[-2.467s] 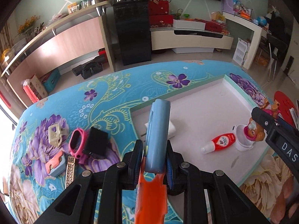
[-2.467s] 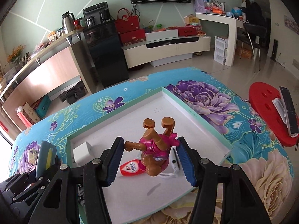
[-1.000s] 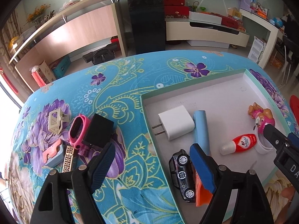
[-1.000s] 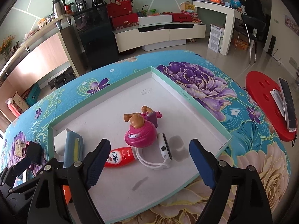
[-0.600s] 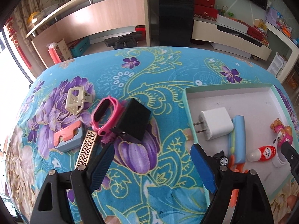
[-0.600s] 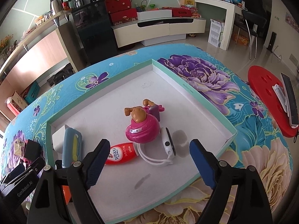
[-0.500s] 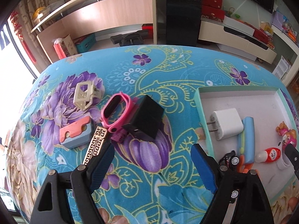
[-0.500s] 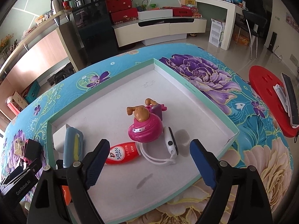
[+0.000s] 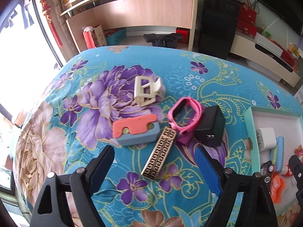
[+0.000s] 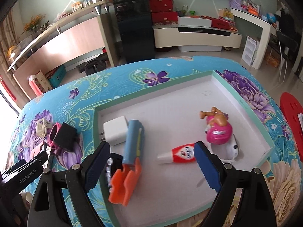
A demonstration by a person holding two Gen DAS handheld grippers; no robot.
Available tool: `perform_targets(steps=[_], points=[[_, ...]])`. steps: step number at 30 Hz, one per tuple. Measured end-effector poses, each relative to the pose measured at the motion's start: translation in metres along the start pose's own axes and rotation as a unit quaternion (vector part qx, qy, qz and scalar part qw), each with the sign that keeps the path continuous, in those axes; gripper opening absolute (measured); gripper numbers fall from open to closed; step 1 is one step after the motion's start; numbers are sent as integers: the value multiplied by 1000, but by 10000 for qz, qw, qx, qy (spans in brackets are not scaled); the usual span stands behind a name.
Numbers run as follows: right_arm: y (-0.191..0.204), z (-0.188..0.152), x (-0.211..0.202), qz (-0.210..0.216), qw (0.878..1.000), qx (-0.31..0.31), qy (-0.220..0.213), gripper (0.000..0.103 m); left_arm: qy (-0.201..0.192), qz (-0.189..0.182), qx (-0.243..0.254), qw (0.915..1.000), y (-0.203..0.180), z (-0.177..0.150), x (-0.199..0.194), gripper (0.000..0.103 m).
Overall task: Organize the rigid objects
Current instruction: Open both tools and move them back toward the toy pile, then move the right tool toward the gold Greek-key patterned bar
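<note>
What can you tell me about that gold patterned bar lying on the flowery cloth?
The gold bar is a flat, narrow strip with a black Greek-key pattern and a metallic-looking sheen. It lies flat and diagonal on the tablecloth, outside the tray, between the open left gripper fingers' line of sight. Its far end sits beside the pink watch and the blue-and-coral block; whether they touch is unclear.

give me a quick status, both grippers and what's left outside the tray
Left gripper open, empty, over gold patterned bar. Right gripper open, empty, over white tray. Cream claw clip, pink watch band, black adapter, coral-blue block still on cloth.
</note>
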State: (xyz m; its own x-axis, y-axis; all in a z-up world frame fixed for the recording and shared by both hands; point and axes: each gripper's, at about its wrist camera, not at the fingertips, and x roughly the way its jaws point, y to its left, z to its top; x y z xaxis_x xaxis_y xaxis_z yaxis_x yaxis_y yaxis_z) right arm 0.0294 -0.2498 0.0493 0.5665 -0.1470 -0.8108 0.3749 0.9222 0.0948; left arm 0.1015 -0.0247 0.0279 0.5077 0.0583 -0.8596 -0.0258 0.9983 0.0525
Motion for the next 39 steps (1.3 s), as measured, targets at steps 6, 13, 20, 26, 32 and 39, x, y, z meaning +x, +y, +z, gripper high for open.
perform_targets(steps=[6,13,20,26,32,39], points=[[35,-5,8,246,9988,-391,141,90,46,153,-332,9993,33,-1,1,89],[66,-14,16,470,9961,-687,305,90,117,258,-649,9975,65,-5,3,89],[95,-23,21,625,9923,-976,436,90,186,405,-1027,9937,106,-11,4,89],[127,-33,26,855,9870,-1239,572,90,315,655,-1388,9877,141,-17,13,89],[155,-45,31,1037,9811,-1496,653,90,367,556,-1453,9871,147,-18,21,89],[175,-56,37,1142,9748,-1763,749,90,337,478,-1274,9901,143,-10,32,89]])
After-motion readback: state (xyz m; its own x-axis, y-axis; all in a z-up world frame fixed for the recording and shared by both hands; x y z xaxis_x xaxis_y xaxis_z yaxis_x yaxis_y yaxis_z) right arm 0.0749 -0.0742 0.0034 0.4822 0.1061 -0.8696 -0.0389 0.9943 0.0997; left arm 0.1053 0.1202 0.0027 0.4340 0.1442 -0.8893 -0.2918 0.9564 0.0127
